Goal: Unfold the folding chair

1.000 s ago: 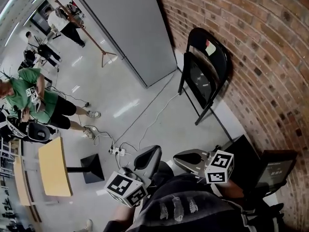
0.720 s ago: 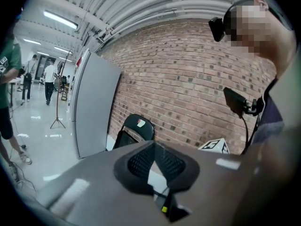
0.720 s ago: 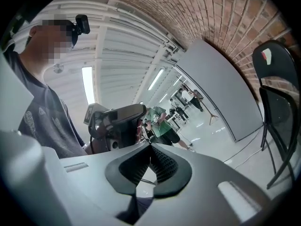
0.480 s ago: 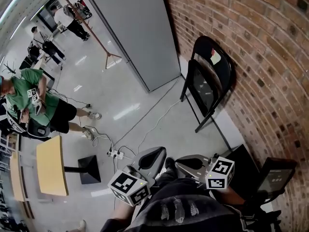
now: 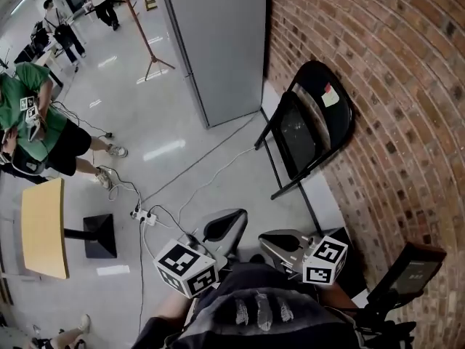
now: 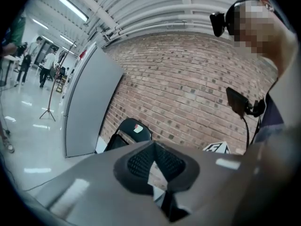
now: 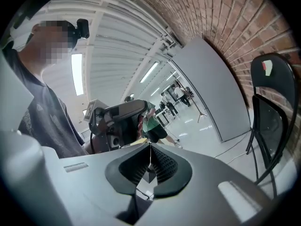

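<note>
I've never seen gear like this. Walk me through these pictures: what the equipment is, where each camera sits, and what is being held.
There is no robot here. A person holds a hand tool in each hand, and each tool ends in a two-jaw claw.

The head view comes from a camera on the person's head that looks steeply down at the floor. The other two views come from cameras riding on the tools, each looking along its own jaws.

The left claw and the right claw both have their jaws together, and nothing is held in either.

Ahead of them, a black folding chair stands folded up at the brick wall, out of reach of both claws. Cables run across the floor, and a grey panel stands to the left of the chair.
</note>
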Tool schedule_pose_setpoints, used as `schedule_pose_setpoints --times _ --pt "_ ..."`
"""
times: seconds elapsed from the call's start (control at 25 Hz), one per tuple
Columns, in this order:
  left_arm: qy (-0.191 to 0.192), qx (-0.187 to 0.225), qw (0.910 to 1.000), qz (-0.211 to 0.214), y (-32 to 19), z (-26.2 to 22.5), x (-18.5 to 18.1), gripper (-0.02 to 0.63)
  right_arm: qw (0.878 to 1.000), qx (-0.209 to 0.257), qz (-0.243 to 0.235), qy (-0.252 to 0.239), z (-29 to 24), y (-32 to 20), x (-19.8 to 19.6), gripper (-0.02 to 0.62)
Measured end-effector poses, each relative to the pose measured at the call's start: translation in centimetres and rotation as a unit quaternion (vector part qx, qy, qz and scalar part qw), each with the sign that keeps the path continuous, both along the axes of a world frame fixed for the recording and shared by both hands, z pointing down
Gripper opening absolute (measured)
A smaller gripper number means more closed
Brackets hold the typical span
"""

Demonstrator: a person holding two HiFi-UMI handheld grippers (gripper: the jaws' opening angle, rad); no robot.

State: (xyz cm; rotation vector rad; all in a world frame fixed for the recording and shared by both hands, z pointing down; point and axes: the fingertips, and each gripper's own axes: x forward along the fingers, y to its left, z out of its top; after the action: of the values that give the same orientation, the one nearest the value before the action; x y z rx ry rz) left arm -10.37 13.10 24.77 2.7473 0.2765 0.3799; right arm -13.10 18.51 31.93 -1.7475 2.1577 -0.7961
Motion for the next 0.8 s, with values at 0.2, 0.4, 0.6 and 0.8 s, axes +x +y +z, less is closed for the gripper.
schedule_pose_setpoints --times 0.2,0.4,0.6,0.8 --pt "0.011 -0.019 0.9995 -0.021 -4.2 0.1 -0.1 0.002 0.998 -0.031 -0.039 0.044 0.2 -4.2 -0.4 0.003" --pt "0.023 -0.029 0.9989 -0.029 -8.6 0.4 -0.5 0.002 0.994 -0.048 -0.033 0.092 -0.1 -8.5 -0.3 0.003" --pt "0.034 -0.047 0.9983 -0.010 -12.0 0.5 0.0 0.002 0.990 -0.077 -0.006 0.120 0.0 -11.8 0.5 0.002" --pt "0.039 -0.066 0.9965 0.034 -13.6 1.3 1.1 0.002 0.986 -0.110 0.040 0.117 0.5 -13.1 1.2 0.002"
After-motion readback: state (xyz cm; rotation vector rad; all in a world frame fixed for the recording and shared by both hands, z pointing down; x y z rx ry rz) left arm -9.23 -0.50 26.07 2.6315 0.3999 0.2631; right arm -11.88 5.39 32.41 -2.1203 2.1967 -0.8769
